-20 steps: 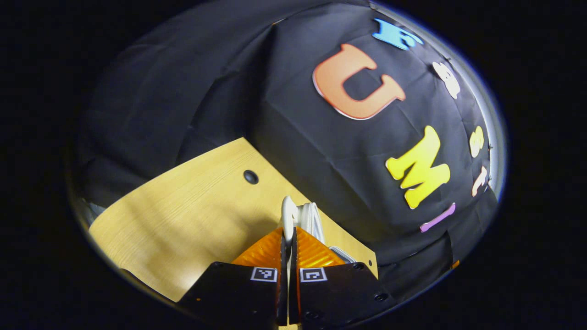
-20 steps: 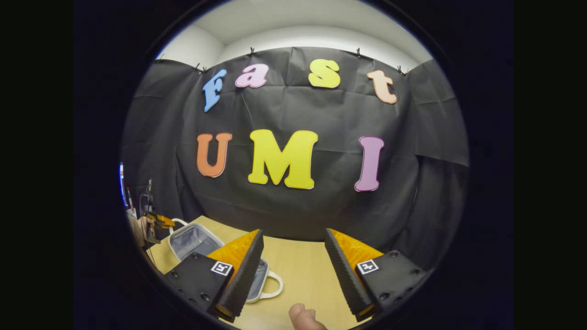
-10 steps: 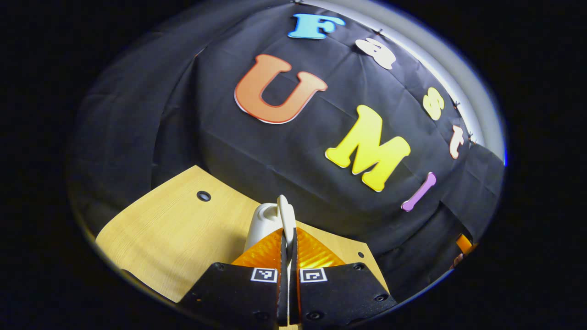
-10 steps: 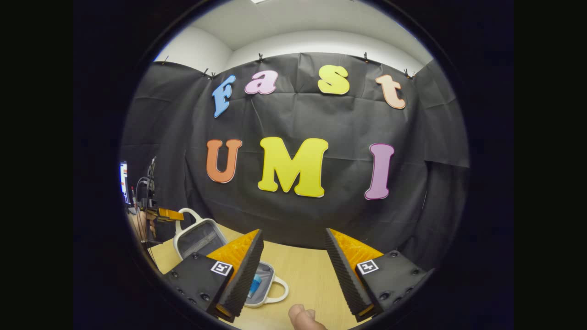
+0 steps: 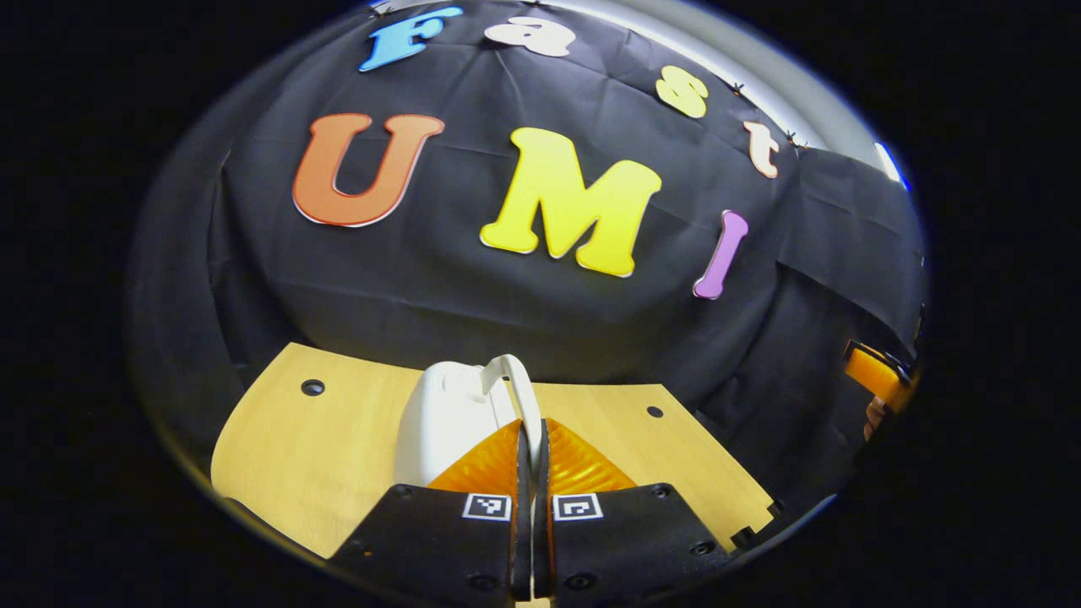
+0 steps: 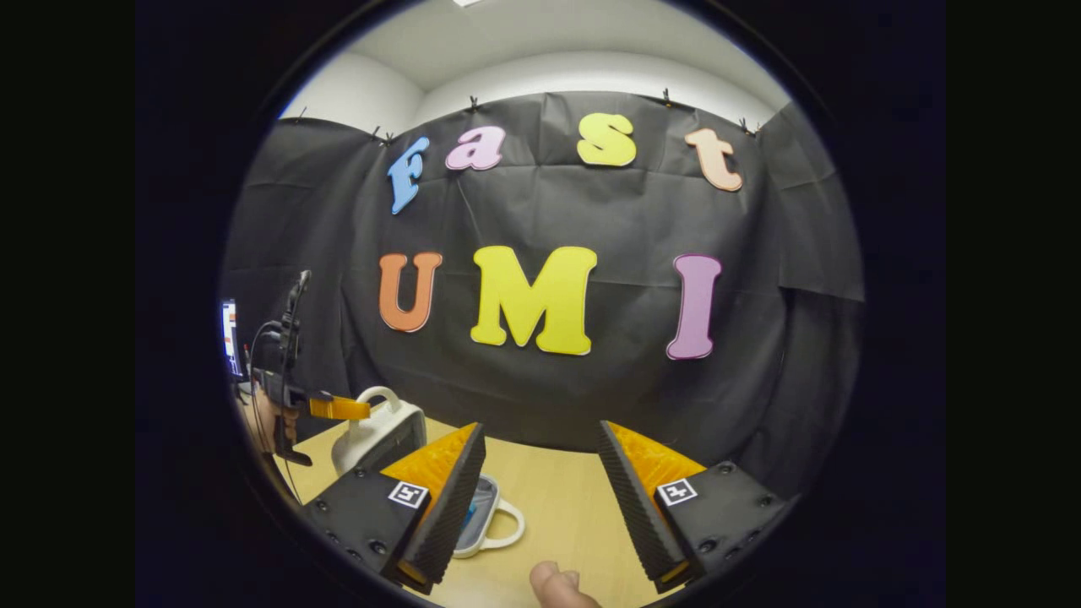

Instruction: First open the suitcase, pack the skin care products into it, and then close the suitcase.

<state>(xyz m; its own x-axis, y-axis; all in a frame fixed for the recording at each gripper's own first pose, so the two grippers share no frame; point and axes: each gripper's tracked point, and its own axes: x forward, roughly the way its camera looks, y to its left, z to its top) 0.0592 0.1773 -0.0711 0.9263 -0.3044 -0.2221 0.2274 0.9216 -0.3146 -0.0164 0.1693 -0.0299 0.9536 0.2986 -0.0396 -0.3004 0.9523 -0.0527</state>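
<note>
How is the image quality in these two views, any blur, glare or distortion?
Left gripper view: sharp, strong fisheye bend, a bright patch on the table, the suitcase lid evenly lit. Right gripper view: sharp centre, the left gripper small and soft at the edge, no glare.

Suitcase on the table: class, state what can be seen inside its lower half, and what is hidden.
In the suitcase's lower half, a small blue item shows. The right hand-held gripper finger covers the rest; the raised lid hides the back.

Both tongs, left [image 5: 530, 439] and right [image 6: 540, 494], have orange ribbed wedge fingers on black screw-studded plates bearing small square black-and-white markers, the right pair's inner faces lined with dark ridged padding.
</note>
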